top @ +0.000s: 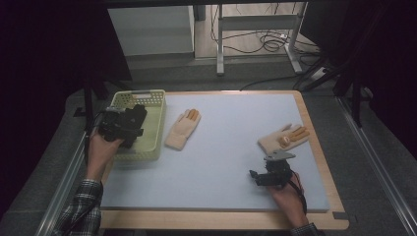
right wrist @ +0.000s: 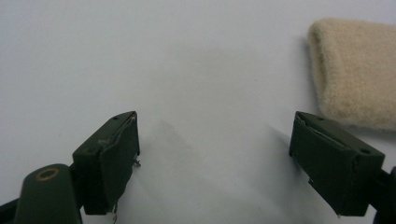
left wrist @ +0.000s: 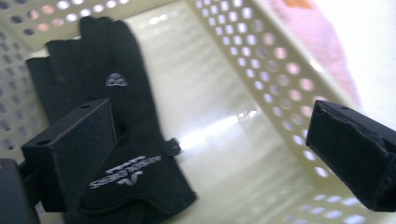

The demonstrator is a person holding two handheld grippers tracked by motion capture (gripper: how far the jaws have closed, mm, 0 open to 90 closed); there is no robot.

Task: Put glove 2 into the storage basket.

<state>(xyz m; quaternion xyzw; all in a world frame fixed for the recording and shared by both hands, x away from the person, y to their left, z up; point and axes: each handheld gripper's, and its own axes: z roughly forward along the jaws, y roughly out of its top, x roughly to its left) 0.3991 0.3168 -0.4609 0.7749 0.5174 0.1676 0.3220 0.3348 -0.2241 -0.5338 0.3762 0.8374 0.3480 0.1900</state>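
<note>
I've got the tabletop [top: 221,162] spread out under me, pale blue mat with a wooden edge along the near and right sides. On its left side sits the yellow-green perforated basket [top: 153,132], and a black glove [left wrist: 116,121] with white lettering lies flat on the basket's floor, fingers toward the far wall. Just right of the basket, on the mat, there's a cream glove [top: 182,129] with orange fingertips, fingers pointing away from me. A second cream glove [top: 284,138] lies well apart from it near the right edge, fingers angled toward the far right. Now the left tongs [top: 129,121]: I'm holding them over the basket, jaws standing wide apart, nothing pinched between them; the black glove sits below and beside the left-hand jaw in the left gripper view, and the pads press on nothing. Over on the right, the right tongs [top: 255,175] hover low over bare mat, near the second cream glove's cuff, jaws spread wide and holding nothing; in the right gripper view that cuff [right wrist: 355,70] lies just beyond the right-hand jaw, apart from it.
</note>
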